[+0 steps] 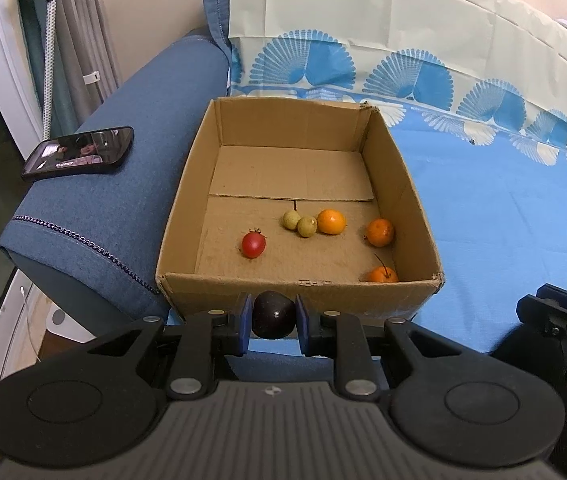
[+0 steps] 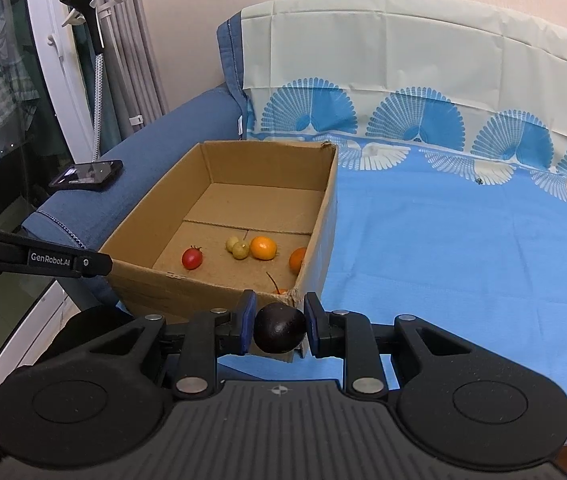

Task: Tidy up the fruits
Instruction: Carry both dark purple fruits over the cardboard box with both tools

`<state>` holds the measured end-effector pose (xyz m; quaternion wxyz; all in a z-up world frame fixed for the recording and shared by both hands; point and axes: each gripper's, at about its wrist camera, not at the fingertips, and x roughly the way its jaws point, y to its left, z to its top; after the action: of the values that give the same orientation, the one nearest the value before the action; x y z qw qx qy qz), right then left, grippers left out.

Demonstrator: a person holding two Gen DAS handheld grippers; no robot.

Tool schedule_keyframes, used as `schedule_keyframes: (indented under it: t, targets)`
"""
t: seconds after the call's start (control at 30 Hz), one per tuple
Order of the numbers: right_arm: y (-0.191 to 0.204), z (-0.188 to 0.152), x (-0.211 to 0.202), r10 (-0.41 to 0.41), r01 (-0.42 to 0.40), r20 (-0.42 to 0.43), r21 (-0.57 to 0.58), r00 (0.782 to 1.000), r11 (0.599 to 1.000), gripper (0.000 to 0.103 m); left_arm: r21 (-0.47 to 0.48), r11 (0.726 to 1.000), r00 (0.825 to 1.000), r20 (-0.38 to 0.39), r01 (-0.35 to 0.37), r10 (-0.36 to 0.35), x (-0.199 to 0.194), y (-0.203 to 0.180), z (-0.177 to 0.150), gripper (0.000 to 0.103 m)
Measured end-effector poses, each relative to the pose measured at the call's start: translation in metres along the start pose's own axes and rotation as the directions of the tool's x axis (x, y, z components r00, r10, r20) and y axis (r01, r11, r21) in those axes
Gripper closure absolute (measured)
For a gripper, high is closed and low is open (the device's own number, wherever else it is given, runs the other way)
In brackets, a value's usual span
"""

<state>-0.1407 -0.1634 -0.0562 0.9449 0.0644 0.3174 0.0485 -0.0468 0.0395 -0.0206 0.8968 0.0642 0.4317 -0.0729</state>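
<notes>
My left tongs [image 1: 273, 322] grip a dark plum [image 1: 274, 319], and my right tongs [image 2: 279, 326] grip another dark fruit [image 2: 279, 328]. Both hover just before the cardboard box [image 1: 283, 292] on the blue sofa, where a red tomato [image 1: 253, 244] and oranges lie.

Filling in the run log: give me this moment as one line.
left gripper: shut on dark plum | right gripper: shut on dark fruit | cardboard box: six fruits inside | both short of box
</notes>
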Motion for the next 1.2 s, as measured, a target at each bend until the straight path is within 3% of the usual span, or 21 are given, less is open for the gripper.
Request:
schedule_keyframes:
  t: [0.53,1.2]
  targets:
    - [0.008,0.02,0.024,0.002,-0.002,-0.009,-0.03,1.0,1.0,0.076,-0.017,1.0,1.0,0.014,-0.007,0.007,0.016,0.012,0.027,0.078]
    - [0.017,0.058,0.088,0.038,-0.04,-0.031,-0.064,0.999,0.997,0.076,-0.037,0.999,1.0,0.008,-0.013,0.013,0.06,0.018,0.073,0.078]
